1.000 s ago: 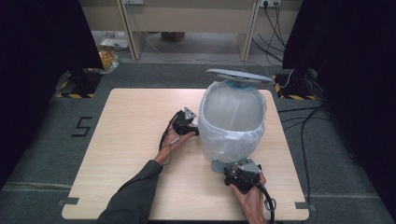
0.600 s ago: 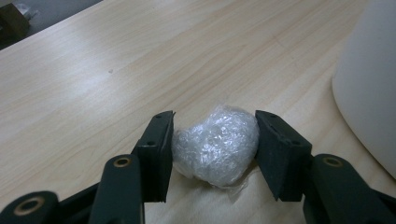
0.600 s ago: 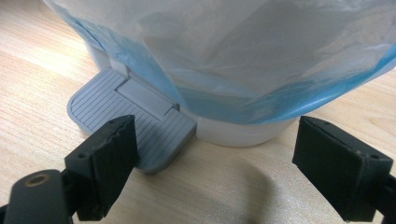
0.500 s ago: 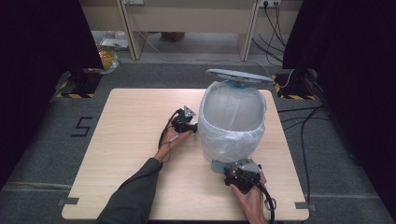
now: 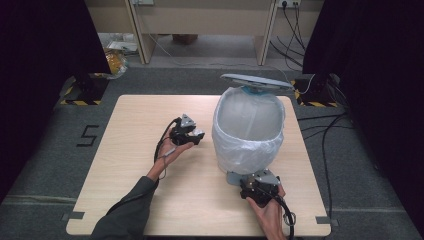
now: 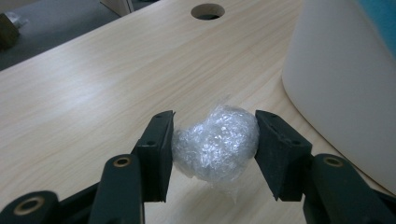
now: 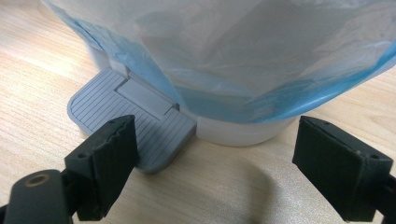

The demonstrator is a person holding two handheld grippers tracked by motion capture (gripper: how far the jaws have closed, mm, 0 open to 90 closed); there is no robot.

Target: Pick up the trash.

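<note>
High view: one bin with open lid on the counter, two tools; left tool just beside the bin, right tool at its pedal.

Left tool view: clamped on one plastic wad, above the counter.

Right tool view: jaws apart, gripping nothing, one over one grey pedal.

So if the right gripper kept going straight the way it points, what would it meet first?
Probably the grey ribbed pedal at the foot of the white bag-lined pedal bin; the right gripper has one jaw already over the pedal's edge, though depth is unclear.
</note>
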